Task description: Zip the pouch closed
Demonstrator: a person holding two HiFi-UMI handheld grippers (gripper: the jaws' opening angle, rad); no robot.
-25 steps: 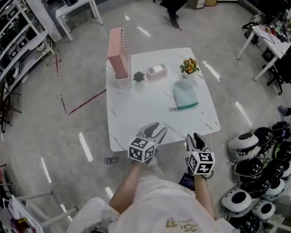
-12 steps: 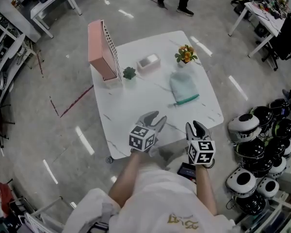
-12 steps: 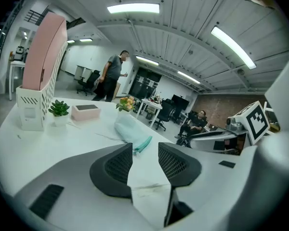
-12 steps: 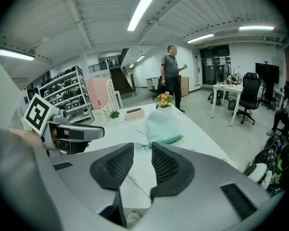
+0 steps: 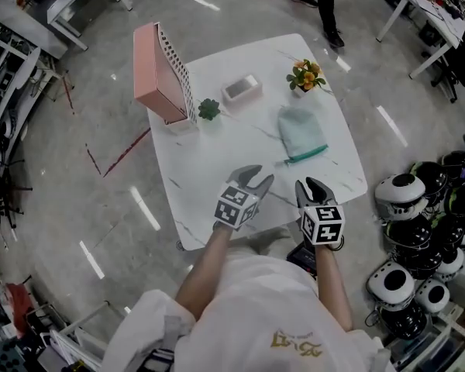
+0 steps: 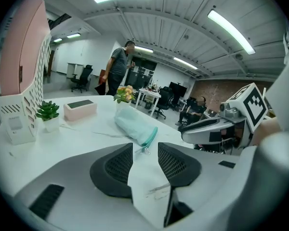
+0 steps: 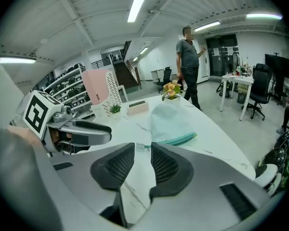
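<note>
Two grippers hover at the near edge of the white surface (image 5: 209, 169), neither touching the mint-green pouch (image 5: 301, 130). The pouch lies flat farther in, towards the right, with its teal zipper (image 5: 307, 154) facing them. The left gripper (image 5: 257, 178) jaws stand apart and empty; the right gripper (image 5: 311, 186) jaws are closing on nothing. Zipping appears not begun: reach, hold and pull all remain.

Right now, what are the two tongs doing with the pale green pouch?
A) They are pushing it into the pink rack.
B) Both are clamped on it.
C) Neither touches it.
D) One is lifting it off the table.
C: the pouch lies flat on the table, ahead of the left tongs and the right tongs; the right tongs' jaws are closing with nothing between them.
</note>
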